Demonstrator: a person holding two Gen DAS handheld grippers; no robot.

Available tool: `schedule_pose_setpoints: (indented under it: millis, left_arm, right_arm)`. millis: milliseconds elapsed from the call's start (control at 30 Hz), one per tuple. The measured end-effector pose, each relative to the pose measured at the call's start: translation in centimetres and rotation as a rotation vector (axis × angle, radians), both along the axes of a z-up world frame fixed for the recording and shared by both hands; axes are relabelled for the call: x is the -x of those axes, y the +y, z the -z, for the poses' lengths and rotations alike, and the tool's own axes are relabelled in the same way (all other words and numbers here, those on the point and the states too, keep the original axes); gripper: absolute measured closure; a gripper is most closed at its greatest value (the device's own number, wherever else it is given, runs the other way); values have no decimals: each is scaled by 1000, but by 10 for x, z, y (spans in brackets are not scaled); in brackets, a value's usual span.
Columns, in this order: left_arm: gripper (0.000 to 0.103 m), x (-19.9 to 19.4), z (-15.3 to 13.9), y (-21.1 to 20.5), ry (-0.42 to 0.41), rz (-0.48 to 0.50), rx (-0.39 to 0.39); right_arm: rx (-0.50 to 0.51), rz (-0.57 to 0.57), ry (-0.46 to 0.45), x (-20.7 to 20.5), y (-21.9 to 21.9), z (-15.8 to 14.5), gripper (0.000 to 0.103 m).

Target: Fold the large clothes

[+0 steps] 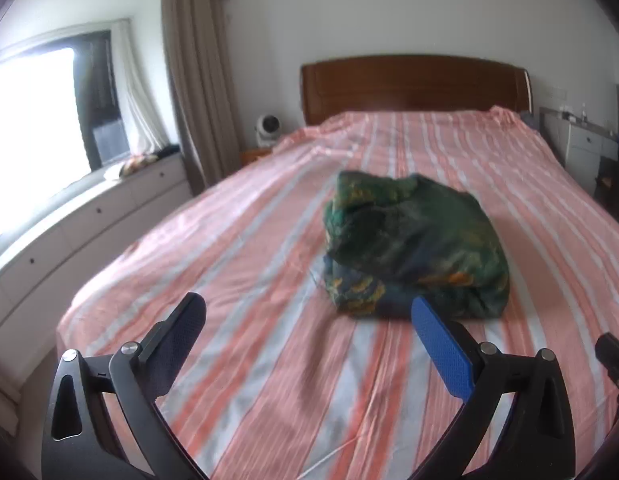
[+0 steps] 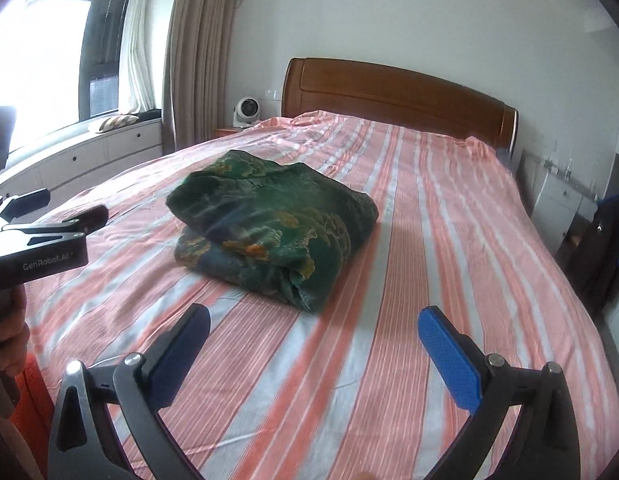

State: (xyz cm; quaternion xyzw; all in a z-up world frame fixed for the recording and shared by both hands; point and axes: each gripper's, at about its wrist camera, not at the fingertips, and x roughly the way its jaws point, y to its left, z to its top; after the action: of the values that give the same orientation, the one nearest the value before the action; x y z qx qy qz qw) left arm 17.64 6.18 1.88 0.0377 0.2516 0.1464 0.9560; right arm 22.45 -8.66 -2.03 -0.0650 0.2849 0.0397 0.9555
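Observation:
A dark green garment with orange and yellow print (image 1: 415, 242) lies in a folded bundle on the pink striped bed (image 1: 249, 264). It also shows in the right wrist view (image 2: 273, 228). My left gripper (image 1: 307, 306) is open and empty, held above the bed just short of the bundle's near edge. My right gripper (image 2: 313, 318) is open and empty, above the bed in front of the bundle's near right corner. The left gripper's body (image 2: 41, 248) shows at the left edge of the right wrist view.
A wooden headboard (image 1: 413, 86) stands at the far end of the bed. A white drawer unit (image 1: 81, 220) runs under the window on the left. A small white fan (image 2: 245, 112) sits on a bedside table. White furniture and dark bags (image 2: 601, 240) stand to the right.

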Motion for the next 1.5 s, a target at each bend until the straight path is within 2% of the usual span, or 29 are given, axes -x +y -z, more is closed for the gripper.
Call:
schedule_pose_setpoints:
  millis: [100, 200, 400, 600, 700, 833, 1167, 1500]
  left_arm:
    - [0, 14, -8, -7, -17, -10, -10]
    - [0, 23, -11, -11, -5, 17, 8]
    - [0, 33, -11, -21, 6, 41, -13]
    - [0, 41, 2, -26, 72, 81, 39]
    - [0, 44, 12, -27, 130, 107, 80]
    - [0, 56, 22, -25, 152, 116, 120]
    - [0, 71, 33, -34, 170, 128, 72]
    - [0, 71, 39, -38, 196, 140, 77]
  right_arm:
    - [-10, 14, -6, 10, -1, -5, 0]
    - [-3, 34, -11, 20, -2, -8, 0]
    - [-5, 44, 10, 35, -1, -9, 0]
    - [11, 51, 39, 51, 0, -3, 0]
    - [17, 64, 40, 59, -1, 0, 0]
    - [18, 92, 44, 70, -5, 4, 0]
    - [10, 149, 97, 78, -6, 15, 0]
    - [40, 192, 157, 83, -5, 28, 0]
